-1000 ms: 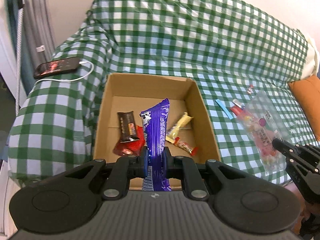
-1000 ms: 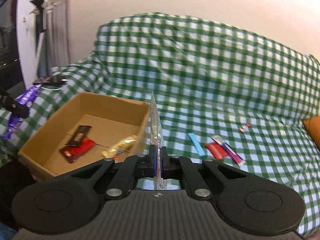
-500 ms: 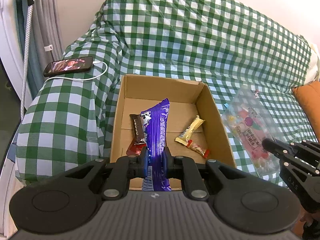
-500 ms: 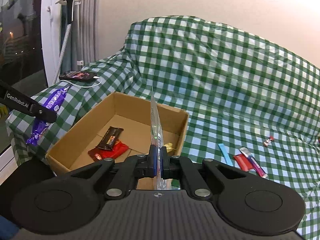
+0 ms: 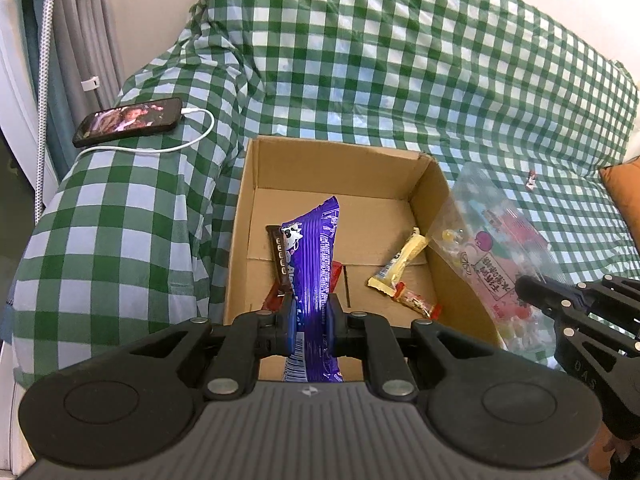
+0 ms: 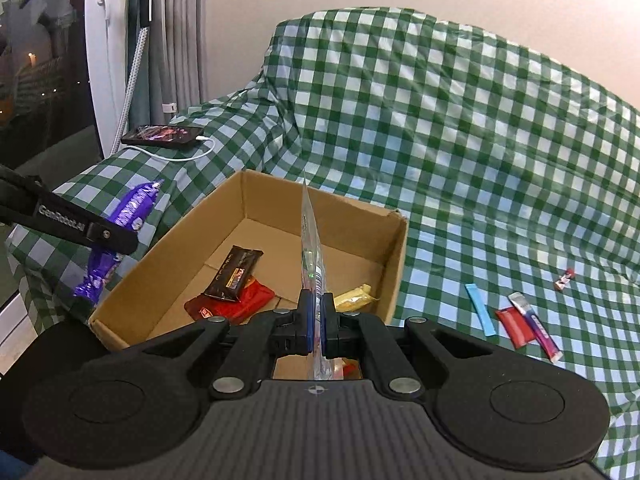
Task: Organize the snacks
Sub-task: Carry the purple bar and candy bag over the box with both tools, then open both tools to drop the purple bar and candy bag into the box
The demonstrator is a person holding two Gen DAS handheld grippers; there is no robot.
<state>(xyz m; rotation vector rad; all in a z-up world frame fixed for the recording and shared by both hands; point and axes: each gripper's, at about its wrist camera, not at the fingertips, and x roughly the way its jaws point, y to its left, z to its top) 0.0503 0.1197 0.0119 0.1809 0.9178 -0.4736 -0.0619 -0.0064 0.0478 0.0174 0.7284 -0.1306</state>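
Phone w/ cable on armrest, left of box.

We hold both tools level and pointed forward, side by side. Our left tool has its jaws pressed together on a purple wrapper; our right tool is clamped on a clear bag held edge-on.

A sofa draped in green-and-white checked cloth fills the frame. An open brown cardboard box rests on its seat at centre; at right lie a light-blue sachet, a red packet, a purple-and-white stick wrapper and a small red-and-white sweet. At upper left, a black smartphone with a white charging cable sits on the armrest.
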